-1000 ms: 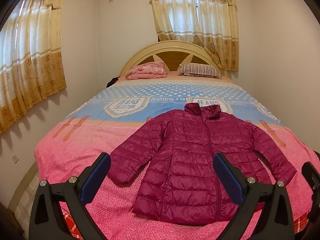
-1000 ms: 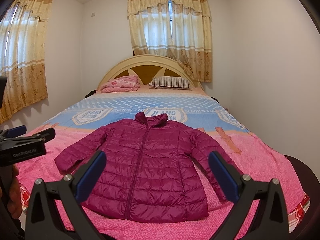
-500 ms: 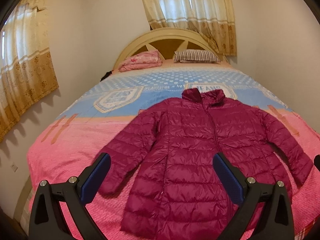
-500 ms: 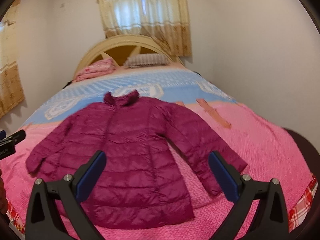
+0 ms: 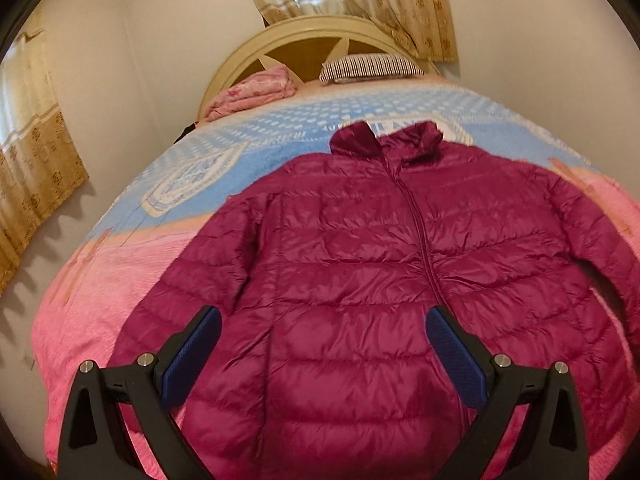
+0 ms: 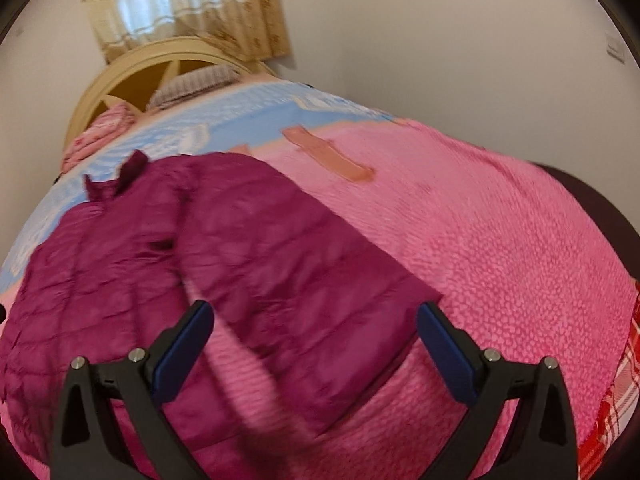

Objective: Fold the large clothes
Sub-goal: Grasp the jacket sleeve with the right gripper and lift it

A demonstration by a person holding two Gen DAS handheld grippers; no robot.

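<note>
The magenta quilted down jacket (image 5: 360,280) is lying face up and zipped on the bed (image 5: 104,304), spread flat on the pink half of the bedspread with its collar (image 5: 384,140) reaching onto the blue half, toward the headboard (image 5: 320,36). It is filling far more of both views than a second ago — both cameras are closing in on it, while the jacket itself is lying just as it was. The left hand-held gripper (image 5: 320,344) is hovering over the lower front of the jacket, beside the zip, its blue-padded fingers (image 5: 192,356) wide apart and holding nothing. The right hand-held gripper (image 6: 316,340) is swinging out over the jacket's right sleeve (image 6: 312,280), near the cuff — the view is motion-blurred — and its jaws are also spread and empty. No fold is made yet; judging from this approach, the sleeve is probably the first part to be gripped and brought in across the body. The slippery, puffy shell may slide or spring back unless pinched firmly.
</note>
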